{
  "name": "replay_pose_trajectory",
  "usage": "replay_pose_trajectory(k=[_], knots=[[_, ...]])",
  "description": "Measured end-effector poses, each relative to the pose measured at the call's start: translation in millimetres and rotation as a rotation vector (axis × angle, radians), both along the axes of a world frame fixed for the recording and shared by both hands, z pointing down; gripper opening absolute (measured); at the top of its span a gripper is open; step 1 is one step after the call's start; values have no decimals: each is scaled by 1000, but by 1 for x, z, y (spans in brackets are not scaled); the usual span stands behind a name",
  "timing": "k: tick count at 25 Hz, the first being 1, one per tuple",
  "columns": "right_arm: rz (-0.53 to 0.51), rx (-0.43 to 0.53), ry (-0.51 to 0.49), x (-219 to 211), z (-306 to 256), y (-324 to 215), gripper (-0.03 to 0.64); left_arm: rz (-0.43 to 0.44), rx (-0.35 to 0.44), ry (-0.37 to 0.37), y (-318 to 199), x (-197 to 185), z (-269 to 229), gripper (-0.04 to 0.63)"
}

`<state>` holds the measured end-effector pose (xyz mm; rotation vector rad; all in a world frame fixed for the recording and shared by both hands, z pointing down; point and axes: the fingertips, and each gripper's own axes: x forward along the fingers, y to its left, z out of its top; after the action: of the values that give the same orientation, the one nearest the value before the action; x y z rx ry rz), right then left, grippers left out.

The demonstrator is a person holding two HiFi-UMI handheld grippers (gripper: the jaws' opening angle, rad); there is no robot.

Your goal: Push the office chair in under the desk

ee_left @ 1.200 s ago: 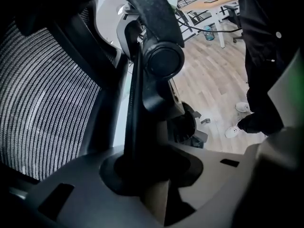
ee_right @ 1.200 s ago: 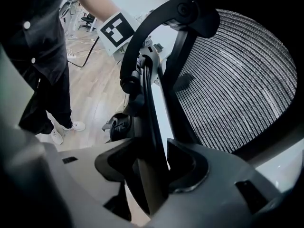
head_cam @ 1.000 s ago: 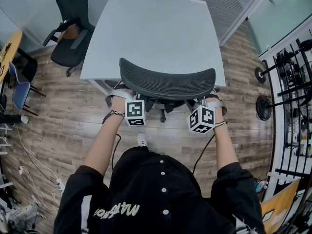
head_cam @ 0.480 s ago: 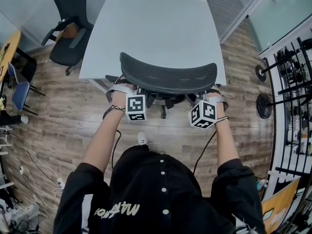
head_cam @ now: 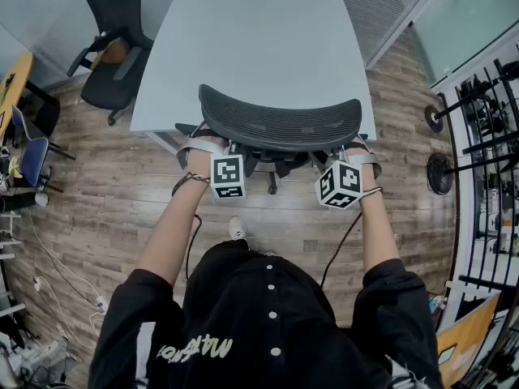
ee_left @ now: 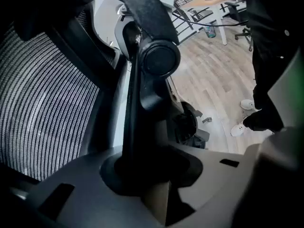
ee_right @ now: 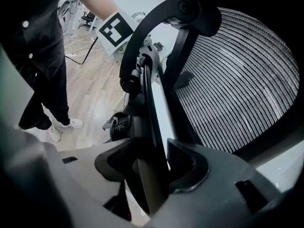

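Still clamping the office chair [head_cam: 280, 124], left tool [head_cam: 204, 147] and right tool [head_cam: 357, 156] edged it deskward.

Ahead on your left a second black office chair [head_cam: 113, 31] stands on the wood-plank floor [head_cam: 105, 209], seat turned toward you. Nearer, at your far left, a blue chair [head_cam: 32, 154] sits just beside the edge of a wooden tabletop [head_cam: 10, 87]. Loose cables [head_cam: 49, 274] trail across the floor behind your left side. On your right a black metal rack [head_cam: 495, 136] lines the wall, with two round black stand bases [head_cam: 439, 173] near it. An orange board [head_cam: 462, 339] leans at your lower right.
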<state>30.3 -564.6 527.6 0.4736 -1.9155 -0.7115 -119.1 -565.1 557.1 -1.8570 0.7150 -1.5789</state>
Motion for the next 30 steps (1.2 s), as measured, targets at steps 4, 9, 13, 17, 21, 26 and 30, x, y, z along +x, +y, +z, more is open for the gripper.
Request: replay_pose_trajectory(k=[4, 9, 13, 17, 21, 26, 30], knots=[[-5, -6, 1, 0, 0, -1, 215, -3, 5, -4, -1, 0, 0, 120], [-5, 13, 0, 0, 1, 1, 216, -2, -68, 7, 4, 1, 3, 125], [21, 13, -11, 3, -2, 1, 222, 13, -136, 47, 14, 2, 0, 208], [49, 37, -52, 9, -16, 5, 255, -8, -61, 96, 21, -3, -18, 261], [93, 53, -160, 13, -34, 15, 247, -46, 50, 175, 30, -9, -46, 243], [195, -7, -348, 16, -49, 30, 184, -58, 159, 268, 46, -14, -73, 129], [247, -43, -496, 15, -67, 44, 121, -102, 190, 405, 61, -17, -92, 101]])
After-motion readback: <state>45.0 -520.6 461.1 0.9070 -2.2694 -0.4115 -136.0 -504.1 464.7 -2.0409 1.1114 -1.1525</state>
